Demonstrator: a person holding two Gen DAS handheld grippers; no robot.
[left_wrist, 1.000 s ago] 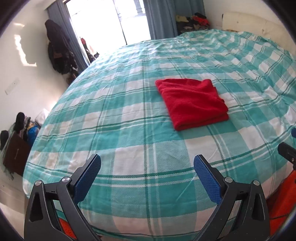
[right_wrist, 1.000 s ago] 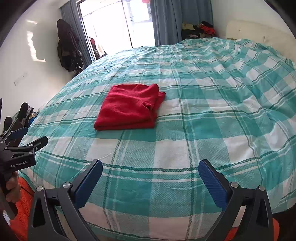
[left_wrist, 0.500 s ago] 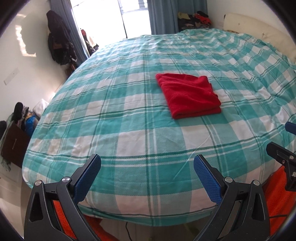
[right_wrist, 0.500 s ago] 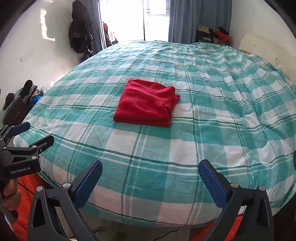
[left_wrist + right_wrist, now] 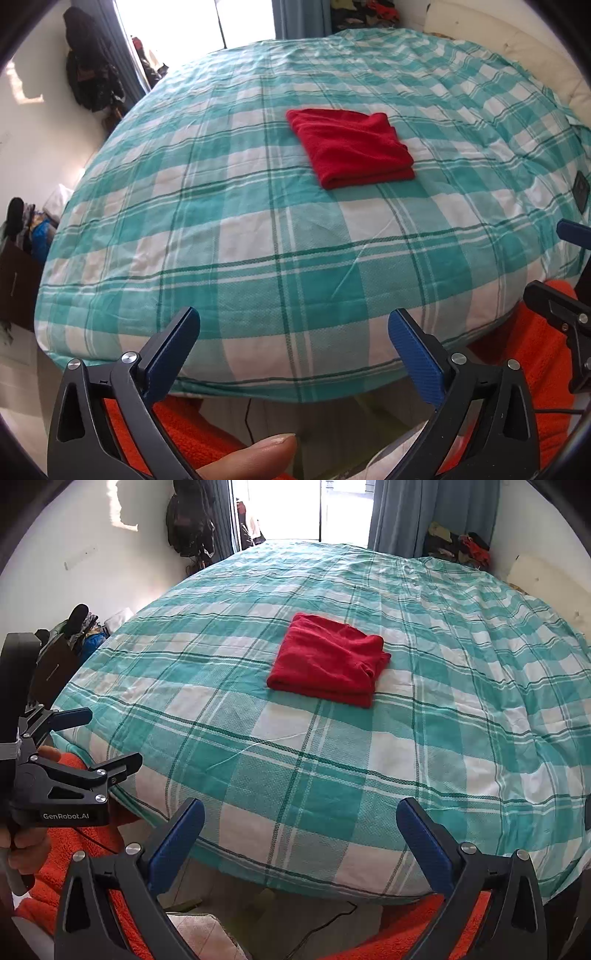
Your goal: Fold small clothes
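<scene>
While red cloth (image 5: 351,151) lies folded; thumb (image 5: 255,456) only in left view

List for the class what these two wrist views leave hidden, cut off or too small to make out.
- Red folded garment: what kind of garment it is; the folds hide its shape in both views.
- Orange fabric: its full extent; the grippers and the bed cover it.
- Right gripper in the left wrist view: cut off by the image edge.
- Clothes pile in the far corner: too small to sort out.
</scene>
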